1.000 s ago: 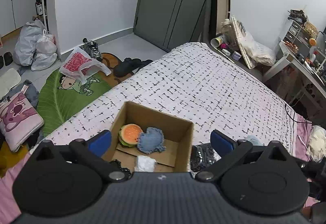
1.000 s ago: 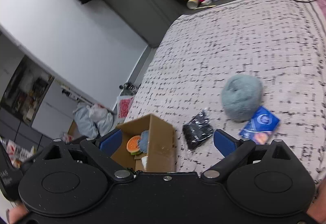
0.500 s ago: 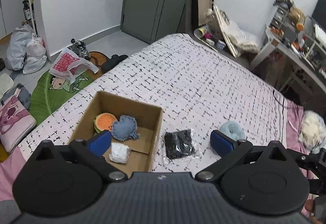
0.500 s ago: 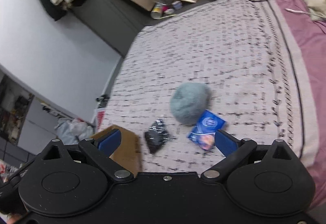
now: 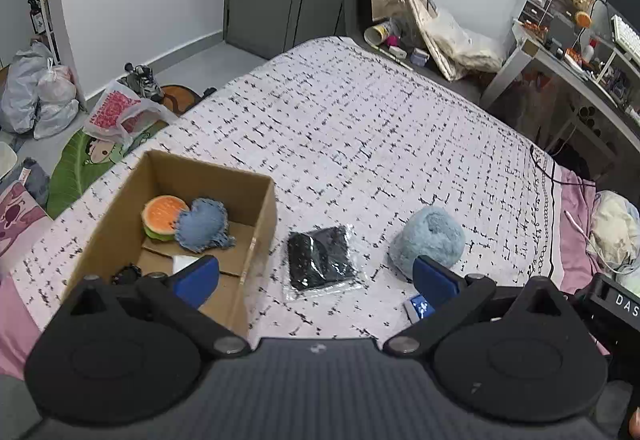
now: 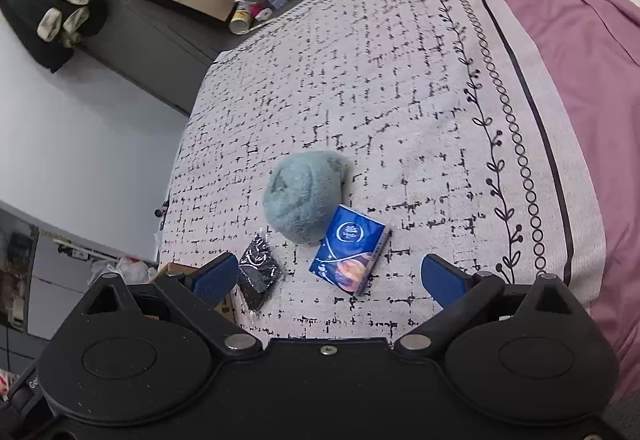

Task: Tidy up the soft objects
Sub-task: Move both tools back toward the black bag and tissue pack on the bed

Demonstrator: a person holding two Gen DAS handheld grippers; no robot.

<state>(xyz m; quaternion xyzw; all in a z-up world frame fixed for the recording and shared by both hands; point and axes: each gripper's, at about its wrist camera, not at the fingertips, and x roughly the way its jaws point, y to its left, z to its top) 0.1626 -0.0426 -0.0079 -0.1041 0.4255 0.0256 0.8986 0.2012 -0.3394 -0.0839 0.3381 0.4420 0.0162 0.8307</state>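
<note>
Left wrist view has swung rightward since the earlier frame, so the cardboard box now sits at lower left and the fluffy blue ball shows at lower right. The box holds an orange plush slice, a denim heart and a white item. Both the left gripper and right gripper spread wide, empty, the right one framing a blue tissue pack touching the ball, beside a black packet.

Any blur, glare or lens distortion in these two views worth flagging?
Left wrist view: sharp and evenly lit, no glare; fisheye bends the walls, and the cardboard box and fluffy ball cast only soft shadows. Right wrist view: sharp too, tissue pack print legible; horizon strongly tilted and bed edges curved.
</note>
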